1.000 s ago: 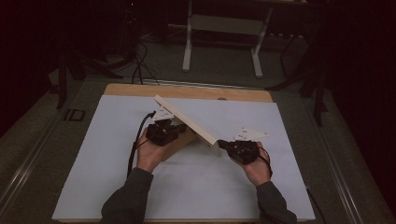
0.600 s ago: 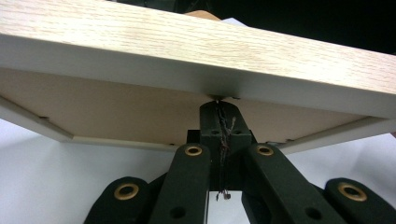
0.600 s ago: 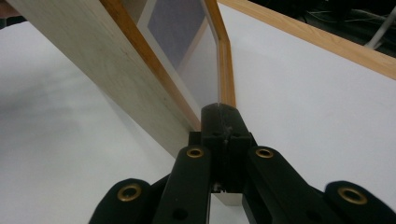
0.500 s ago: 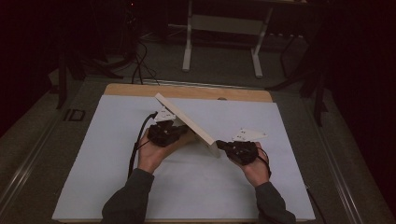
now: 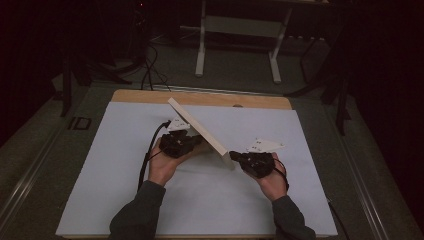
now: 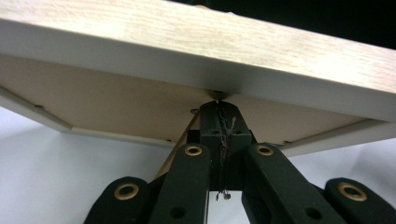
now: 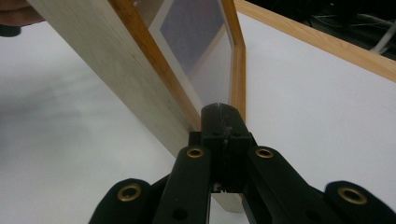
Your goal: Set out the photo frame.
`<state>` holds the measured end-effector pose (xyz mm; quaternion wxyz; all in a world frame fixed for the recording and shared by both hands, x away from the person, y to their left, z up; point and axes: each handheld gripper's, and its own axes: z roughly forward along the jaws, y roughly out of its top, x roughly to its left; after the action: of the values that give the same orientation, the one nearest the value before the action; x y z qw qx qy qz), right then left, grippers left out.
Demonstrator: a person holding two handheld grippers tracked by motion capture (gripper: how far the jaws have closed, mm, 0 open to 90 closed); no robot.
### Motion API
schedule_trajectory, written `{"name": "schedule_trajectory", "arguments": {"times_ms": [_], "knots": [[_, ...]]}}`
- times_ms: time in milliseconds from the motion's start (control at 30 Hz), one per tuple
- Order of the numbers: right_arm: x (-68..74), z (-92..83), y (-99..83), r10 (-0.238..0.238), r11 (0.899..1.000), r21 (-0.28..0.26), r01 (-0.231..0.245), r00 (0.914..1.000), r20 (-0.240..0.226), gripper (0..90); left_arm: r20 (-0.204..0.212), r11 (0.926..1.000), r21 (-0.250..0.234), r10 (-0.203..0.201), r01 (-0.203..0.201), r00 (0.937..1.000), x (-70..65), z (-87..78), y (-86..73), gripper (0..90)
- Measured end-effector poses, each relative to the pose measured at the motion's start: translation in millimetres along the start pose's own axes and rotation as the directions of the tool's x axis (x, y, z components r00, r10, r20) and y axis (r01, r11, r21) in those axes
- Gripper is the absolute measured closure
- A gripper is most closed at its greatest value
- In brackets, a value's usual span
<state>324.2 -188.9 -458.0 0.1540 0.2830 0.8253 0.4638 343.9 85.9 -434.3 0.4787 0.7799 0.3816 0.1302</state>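
A light wooden picture frame stands tilted on its edge over the white sheet, between both hands. My left gripper reaches under its raised back. In the left gripper view the shut jaws touch the underside of the frame's rim, beside a thin brown strut. My right gripper meets the frame's near lower corner. In the right gripper view its shut tips press against the frame's edge, with the glazed front facing right. Nothing sits between either pair of jaws.
A white sheet covers most of the wooden tabletop. A black cable trails from the left gripper. Beyond the table stand the white legs of a desk and cables on a dark floor.
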Motion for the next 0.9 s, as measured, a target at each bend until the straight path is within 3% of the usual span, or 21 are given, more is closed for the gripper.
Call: {"name": "schedule_trajectory", "arguments": {"times_ms": [900], "knots": [[16.9,5.0,6.0,-0.048,0.999,0.003,0.049,0.9979,-0.042,90.0,-0.013,0.9995,0.03,0.006,-0.005,0.9999,4.4,10.8,-2.2,90.0]]}}
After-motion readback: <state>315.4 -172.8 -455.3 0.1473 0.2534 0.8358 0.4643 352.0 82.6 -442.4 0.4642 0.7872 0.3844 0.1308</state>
